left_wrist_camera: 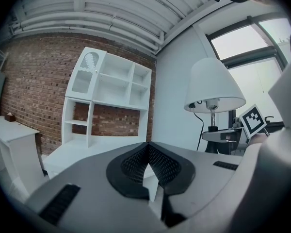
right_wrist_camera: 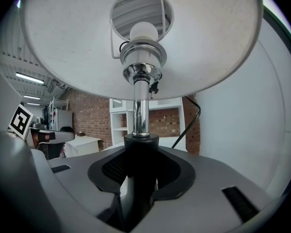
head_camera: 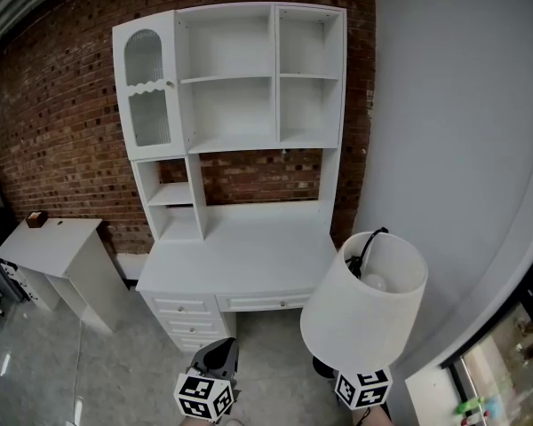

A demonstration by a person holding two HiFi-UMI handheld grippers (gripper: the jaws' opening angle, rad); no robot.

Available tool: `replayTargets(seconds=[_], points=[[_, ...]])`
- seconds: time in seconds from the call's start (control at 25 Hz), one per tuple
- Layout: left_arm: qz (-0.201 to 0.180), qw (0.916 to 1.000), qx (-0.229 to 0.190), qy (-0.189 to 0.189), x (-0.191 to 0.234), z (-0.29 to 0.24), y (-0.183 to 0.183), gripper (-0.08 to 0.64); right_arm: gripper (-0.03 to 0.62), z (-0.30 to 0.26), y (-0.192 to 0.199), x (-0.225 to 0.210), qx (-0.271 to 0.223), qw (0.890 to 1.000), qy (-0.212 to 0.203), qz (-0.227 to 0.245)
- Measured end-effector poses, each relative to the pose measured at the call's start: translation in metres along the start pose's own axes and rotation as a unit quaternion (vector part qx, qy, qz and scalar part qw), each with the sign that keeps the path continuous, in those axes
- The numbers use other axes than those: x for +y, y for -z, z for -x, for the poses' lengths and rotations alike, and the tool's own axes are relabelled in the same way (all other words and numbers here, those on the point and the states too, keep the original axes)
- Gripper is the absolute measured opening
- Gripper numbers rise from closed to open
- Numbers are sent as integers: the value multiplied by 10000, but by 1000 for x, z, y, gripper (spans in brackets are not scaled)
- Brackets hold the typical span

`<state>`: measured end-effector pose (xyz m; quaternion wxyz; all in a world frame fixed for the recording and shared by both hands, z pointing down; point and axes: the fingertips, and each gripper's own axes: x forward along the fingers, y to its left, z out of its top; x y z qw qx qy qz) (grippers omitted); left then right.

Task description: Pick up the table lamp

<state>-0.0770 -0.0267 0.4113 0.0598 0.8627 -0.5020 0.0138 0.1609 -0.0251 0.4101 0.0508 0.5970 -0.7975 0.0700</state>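
Right hand-held gripper (right_wrist_camera: 138, 165): you are clenching it on the lamp (head_camera: 364, 309), and its jaws are pressing on the black lower part of the stem (right_wrist_camera: 140, 111) from both sides.
Left hand-held gripper (left_wrist_camera: 148, 165): its jaws are meeting at the tips with nothing between them. It is idling just beside the right one.
Lamp: it is standing upright in your right grip, and the shade (right_wrist_camera: 63, 47) and the bulb (right_wrist_camera: 144, 31) are sitting straight above the jaws. Its foot is hiding under the shade in the head view, so you cannot see what it is clearing.
Cord (right_wrist_camera: 186, 126): it is hanging from under the shade and trailing down behind the stem on the right. Its far end is out of sight.
Surroundings: the white bench (head_camera: 249, 251) with its shelves (head_camera: 226, 80) is standing ahead of you, and its top is lying bare. The grey wall (head_camera: 462, 114) is running close along the shade's right side.
Step in hand: the pick-up itself is looking done, because you are carrying the lamp by the stem rather than reaching for it.
Next move: it is calling for a firm, unchanged squeeze and a level wrist, since the wide shade is making the load top-heavy. You are also needing to watch the cord for a snag and to steer the shade clear of the wall.
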Motion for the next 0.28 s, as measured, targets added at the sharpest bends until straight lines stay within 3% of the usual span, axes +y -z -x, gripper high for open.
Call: replayTargets(seconds=[0.28], points=[[-9, 10000, -23, -50, 6, 10, -1, -2, 144, 2, -2, 10, -30, 10000, -36, 7]])
